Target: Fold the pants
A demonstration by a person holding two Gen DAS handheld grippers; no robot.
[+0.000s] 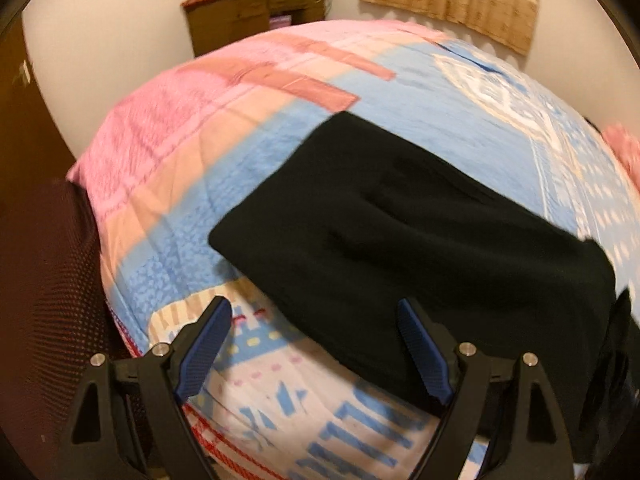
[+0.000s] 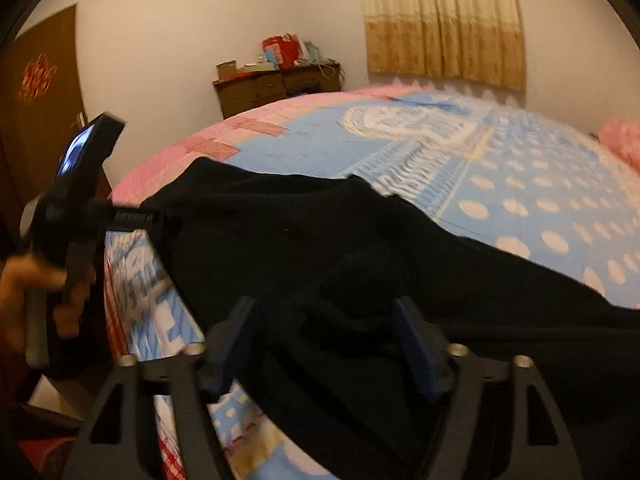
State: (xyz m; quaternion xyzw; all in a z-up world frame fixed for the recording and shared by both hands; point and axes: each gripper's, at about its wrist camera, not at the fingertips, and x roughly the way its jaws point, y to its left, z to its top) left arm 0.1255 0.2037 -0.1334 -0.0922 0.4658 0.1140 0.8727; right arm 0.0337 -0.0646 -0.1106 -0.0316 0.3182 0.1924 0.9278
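Your left wrist view: high over bed (image 1: 168, 152) near edge, tilted down. Your right wrist view: low, close. Shared: pants (image 1: 400, 216), far-wall dresser (image 1: 248, 16).

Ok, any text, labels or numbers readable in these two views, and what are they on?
None can be read.
Pale print on the left gripper body: too blurred.
Red-gold emblem on the brown door: not legible.
Red packages on the dresser: too small.
Black pants: no label showing.

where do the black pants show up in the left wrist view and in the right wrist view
Left wrist view: black fabric pants lie centre-right on the quilt.
Right wrist view: pants run from centre-left to the bottom right.
Shared landmark: brown wooden dresser against the far wall.
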